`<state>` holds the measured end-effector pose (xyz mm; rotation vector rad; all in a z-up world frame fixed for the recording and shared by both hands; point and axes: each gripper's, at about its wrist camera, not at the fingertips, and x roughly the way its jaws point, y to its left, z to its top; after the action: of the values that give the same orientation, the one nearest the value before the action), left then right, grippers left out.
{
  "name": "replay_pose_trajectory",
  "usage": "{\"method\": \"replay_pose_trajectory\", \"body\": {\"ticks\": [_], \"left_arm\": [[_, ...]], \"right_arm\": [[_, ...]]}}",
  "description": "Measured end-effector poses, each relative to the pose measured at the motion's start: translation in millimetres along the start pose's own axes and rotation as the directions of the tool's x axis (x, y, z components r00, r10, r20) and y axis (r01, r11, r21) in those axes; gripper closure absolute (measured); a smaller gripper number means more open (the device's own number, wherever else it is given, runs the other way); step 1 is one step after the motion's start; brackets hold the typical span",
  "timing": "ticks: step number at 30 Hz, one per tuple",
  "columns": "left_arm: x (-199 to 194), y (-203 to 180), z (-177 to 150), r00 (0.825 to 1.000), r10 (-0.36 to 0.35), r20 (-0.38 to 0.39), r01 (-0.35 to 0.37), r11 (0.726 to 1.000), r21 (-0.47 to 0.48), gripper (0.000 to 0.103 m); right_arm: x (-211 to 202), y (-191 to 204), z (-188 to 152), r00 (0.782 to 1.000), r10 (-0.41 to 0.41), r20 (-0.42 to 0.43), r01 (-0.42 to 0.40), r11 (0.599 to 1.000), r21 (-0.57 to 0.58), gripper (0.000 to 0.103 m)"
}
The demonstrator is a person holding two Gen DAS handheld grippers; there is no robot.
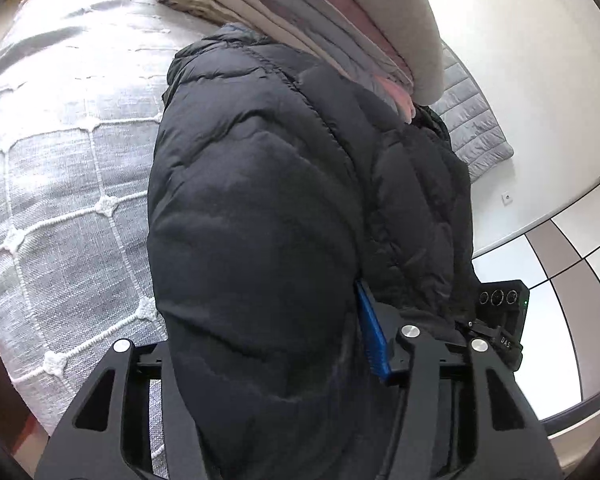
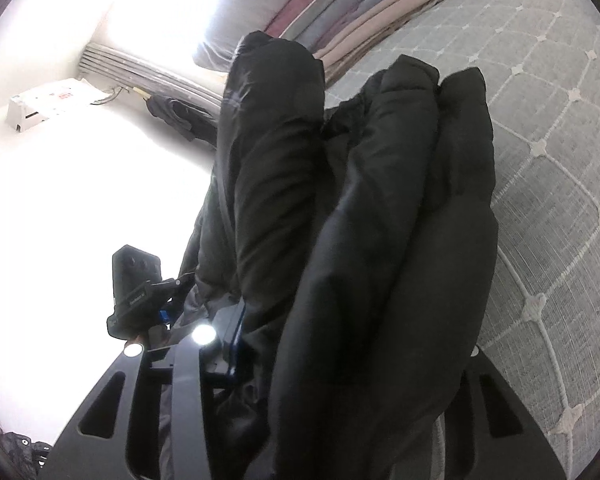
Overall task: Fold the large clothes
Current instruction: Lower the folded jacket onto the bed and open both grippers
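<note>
- In the left wrist view, the left gripper [image 1: 284,360] is seen at 6 o'clock, its black frame spread wide, with a thick bulge of the black quilted puffer jacket [image 1: 260,200] filling the space between its fingers; a blue-faced finger pad [image 1: 374,340] presses against the fabric at about 5 o'clock. It is judged to be clamped on the jacket, though the other finger is buried in padding.
- In the right wrist view, the right gripper [image 2: 340,360] is likewise swallowed by bunched jacket folds [image 2: 380,240] running from 6 o'clock towards 12; its fingertips are hidden, so whether it pinches the cloth cannot be told with certainty, though the fabric draped through it suggests a grip.
- The other gripper's black camera block [image 2: 134,292] is visible at 8 o'clock in the right view, just beside the jacket edge; the two tools are held close together, probably so that two edges of the garment are brought to meet in a fold.
- The jacket is held lifted above the grey woven bedspread with white knotted diamond stitching [image 1: 60,200], which spreads at 9 o'clock, so that the bulk can hang and be laid down flat.
- Farther off, at 12 o'clock, a stack of folded beige, pink and grey blankets [image 1: 300,8] lies on the bed, apparently kept clear of the working area.
- Beyond, a white wall [image 1: 520,60] is seen at 2 o'clock.
</note>
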<state>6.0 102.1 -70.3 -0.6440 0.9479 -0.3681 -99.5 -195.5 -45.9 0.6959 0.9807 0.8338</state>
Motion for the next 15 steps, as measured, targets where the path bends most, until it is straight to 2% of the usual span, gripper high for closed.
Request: {"method": "replay_pose_trajectory", "body": {"ticks": [8, 15], "left_arm": [[-27.5, -17.1, 21.3, 0.998, 0.017, 0.066, -0.024, 0.994, 0.108, 0.055], [-58.3, 0.5, 60.0, 0.985, 0.087, 0.148, -0.108, 0.984, 0.138, 0.055]], "right_arm": [[2.0, 22.1, 4.4, 0.998, 0.054, 0.034, -0.052, 0.996, -0.070, 0.060], [54.2, 33.4, 27.6, 0.992, 0.113, 0.047, -0.110, 0.991, -0.079, 0.060]]}}
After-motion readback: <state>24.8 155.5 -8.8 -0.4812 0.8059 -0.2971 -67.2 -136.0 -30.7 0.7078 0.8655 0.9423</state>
